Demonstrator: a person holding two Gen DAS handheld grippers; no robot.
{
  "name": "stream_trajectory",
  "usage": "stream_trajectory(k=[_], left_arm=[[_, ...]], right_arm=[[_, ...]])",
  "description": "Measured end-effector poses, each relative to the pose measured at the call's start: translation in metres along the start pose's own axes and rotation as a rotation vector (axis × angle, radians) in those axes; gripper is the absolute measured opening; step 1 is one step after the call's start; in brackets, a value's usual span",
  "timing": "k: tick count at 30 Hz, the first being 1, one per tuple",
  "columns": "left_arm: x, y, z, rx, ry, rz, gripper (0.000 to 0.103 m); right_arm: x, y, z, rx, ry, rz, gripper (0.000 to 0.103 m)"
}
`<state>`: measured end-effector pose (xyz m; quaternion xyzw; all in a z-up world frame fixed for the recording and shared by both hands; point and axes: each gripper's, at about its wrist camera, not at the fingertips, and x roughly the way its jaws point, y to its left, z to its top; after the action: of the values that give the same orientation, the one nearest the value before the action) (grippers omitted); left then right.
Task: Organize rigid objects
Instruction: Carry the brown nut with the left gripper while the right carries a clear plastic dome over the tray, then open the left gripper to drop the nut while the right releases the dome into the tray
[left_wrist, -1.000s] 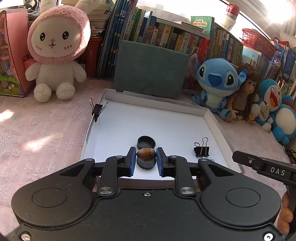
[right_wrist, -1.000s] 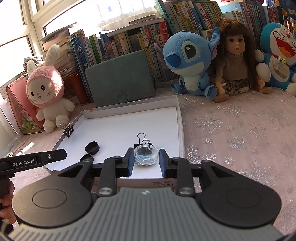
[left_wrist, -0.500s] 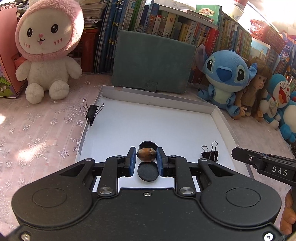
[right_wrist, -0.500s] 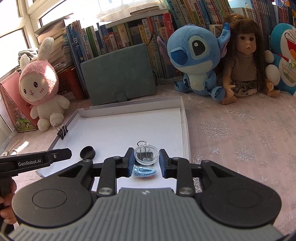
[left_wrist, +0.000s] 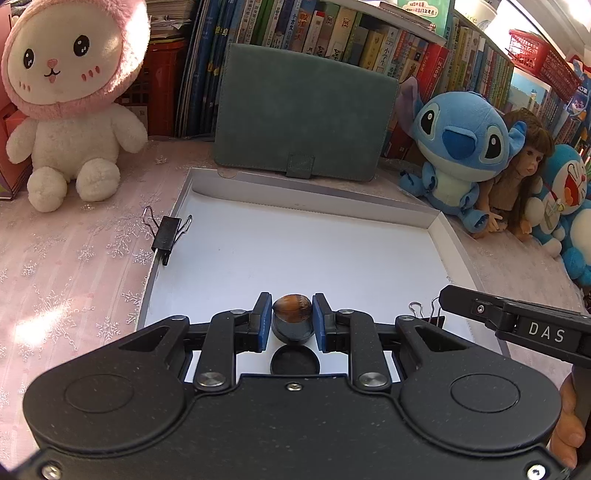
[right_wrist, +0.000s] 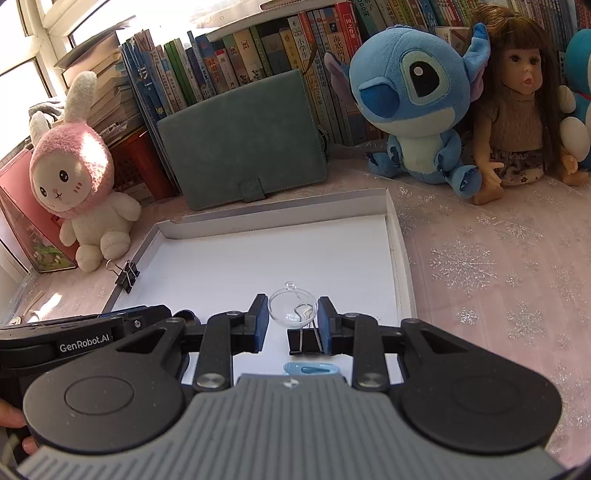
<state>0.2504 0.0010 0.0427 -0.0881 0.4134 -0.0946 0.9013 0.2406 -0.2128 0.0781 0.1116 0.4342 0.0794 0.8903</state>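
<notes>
My left gripper (left_wrist: 291, 313) is shut on a brown oval stone (left_wrist: 292, 307), held above the near part of the white tray (left_wrist: 306, 254). Two round black lids (left_wrist: 293, 362) lie on the tray just under it. My right gripper (right_wrist: 292, 313) is shut on a clear glass ball ornament (right_wrist: 291, 304) with a small loop on top, held over the tray's (right_wrist: 258, 258) near right part. A black binder clip (right_wrist: 304, 341) and a light blue clip (right_wrist: 310, 369) lie on the tray below it.
A binder clip (left_wrist: 167, 236) is on the tray's left rim, another (left_wrist: 424, 314) at its near right. A green case (left_wrist: 303, 110) leans on books behind the tray. A bunny plush (left_wrist: 70, 107), Stitch plush (left_wrist: 458, 147) and doll (right_wrist: 517, 107) stand around on the pink cloth.
Both grippers have lifted and moved forward over the tray, keeping hold of the stone and the glass ball. The black lids and the clips have slid toward the bottom of each view.
</notes>
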Motion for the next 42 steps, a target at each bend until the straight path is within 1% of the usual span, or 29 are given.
stream_trajectory(k=[7, 11, 15, 20, 22, 31, 38, 42], left_arm=[[0.016, -0.007, 0.013, -0.001, 0.009, 0.0, 0.022], [0.028, -0.016, 0.018, 0.016, 0.009, 0.015, 0.022], [0.038, -0.019, 0.017, 0.036, 0.017, 0.048, 0.022], [0.049, -0.018, 0.01, 0.053, 0.039, 0.065, 0.022], [0.049, -0.02, 0.009, 0.074, 0.032, 0.07, 0.022], [0.048, -0.022, 0.005, 0.11, 0.024, 0.08, 0.022], [0.048, -0.021, 0.004, 0.111, 0.014, 0.084, 0.022], [0.048, -0.022, 0.005, 0.114, 0.01, 0.088, 0.022]], right_arm=[[0.017, 0.003, 0.008, -0.008, 0.022, -0.026, 0.034], [0.027, 0.001, 0.013, 0.002, 0.029, -0.051, 0.034], [0.034, 0.003, 0.014, -0.009, 0.039, -0.061, 0.034], [0.043, 0.009, 0.014, -0.042, 0.056, -0.068, 0.034], [0.046, 0.01, 0.013, -0.051, 0.065, -0.076, 0.034], [0.056, 0.013, 0.009, -0.078, 0.086, -0.101, 0.034], [0.058, 0.012, 0.008, -0.08, 0.088, -0.109, 0.034], [0.057, 0.012, 0.007, -0.079, 0.084, -0.104, 0.038]])
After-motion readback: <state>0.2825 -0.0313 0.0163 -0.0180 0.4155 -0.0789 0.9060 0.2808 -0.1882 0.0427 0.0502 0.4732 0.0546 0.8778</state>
